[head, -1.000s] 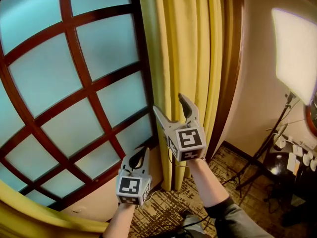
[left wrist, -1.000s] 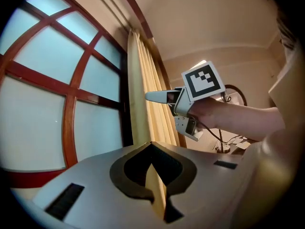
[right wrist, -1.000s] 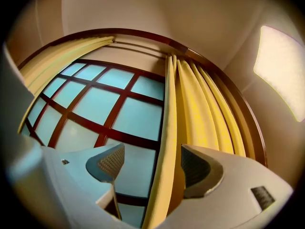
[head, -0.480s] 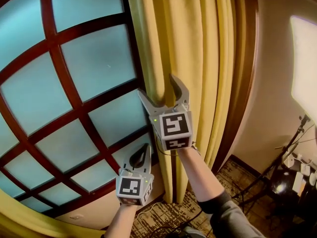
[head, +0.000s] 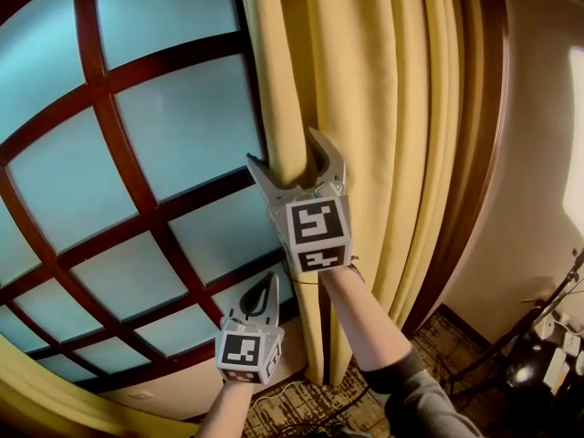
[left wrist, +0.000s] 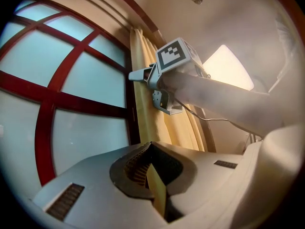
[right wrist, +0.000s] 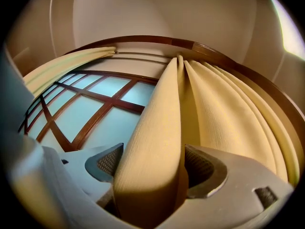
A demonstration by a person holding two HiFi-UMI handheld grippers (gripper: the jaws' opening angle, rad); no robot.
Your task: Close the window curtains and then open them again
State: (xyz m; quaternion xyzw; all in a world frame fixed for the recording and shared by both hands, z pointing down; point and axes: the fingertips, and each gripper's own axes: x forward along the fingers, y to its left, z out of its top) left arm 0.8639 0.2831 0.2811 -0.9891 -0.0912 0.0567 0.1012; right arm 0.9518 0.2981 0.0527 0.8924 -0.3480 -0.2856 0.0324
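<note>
A yellow curtain (head: 383, 108) hangs bunched at the right side of the window (head: 137, 153), which has frosted panes in dark red bars. My right gripper (head: 285, 151) is raised at the curtain's front fold (right wrist: 157, 128). The fold fills the gap between its jaws, which stand wide and are closing; a dark slit still shows beside the right pad (right wrist: 202, 163). My left gripper (head: 263, 286) is lower, in front of the window's bottom panes, shut with nothing seen in it. A second yellow curtain (head: 55, 400) crosses the lower left corner.
A dark wooden frame (head: 484, 153) runs down just right of the curtain. A bright lamp panel (head: 577, 135) and a stand with small items (head: 547, 336) are at the far right. Patterned carpet (head: 301, 400) lies below.
My right gripper has risen and moved left, from just in front of the curtain to straddling its front fold. The left gripper has shifted only slightly upward.
</note>
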